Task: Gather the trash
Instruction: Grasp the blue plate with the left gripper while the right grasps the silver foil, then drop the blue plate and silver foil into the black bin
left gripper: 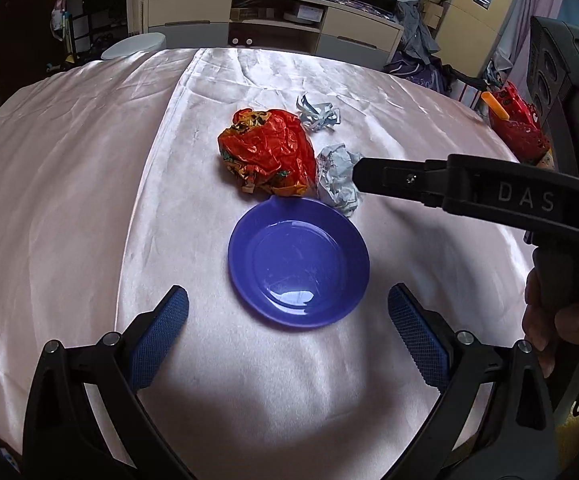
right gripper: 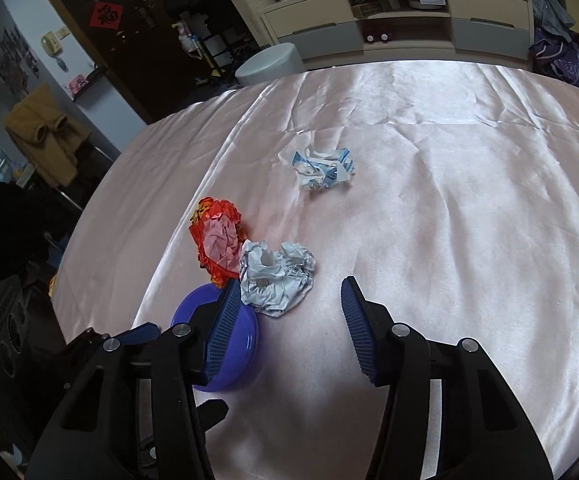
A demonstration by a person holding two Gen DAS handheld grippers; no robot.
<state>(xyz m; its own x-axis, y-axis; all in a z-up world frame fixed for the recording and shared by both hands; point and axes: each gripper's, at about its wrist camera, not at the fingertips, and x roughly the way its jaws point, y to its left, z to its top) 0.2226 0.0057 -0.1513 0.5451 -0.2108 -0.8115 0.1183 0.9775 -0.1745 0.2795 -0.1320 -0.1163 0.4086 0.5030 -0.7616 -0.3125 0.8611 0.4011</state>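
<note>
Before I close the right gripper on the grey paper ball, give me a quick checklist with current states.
1. Right gripper jaws apart: ok.
2. Grey paper ball between its pads: not ok, it lies just ahead of the tips, beside the left pad.
3. Purple plate empty to take trash: ok.
4. Left gripper open, holding nothing: ok.
5. Orange wrapper apart from the ball: not ok, touching.

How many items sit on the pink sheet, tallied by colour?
Orange-red crumpled wrapper: 1
Pale grey-white crumpled paper: 1
Blue-and-white crumpled scrap: 1
Purple plate: 1
Total: 4 (3 pieces of trash, 1 plate)
</note>
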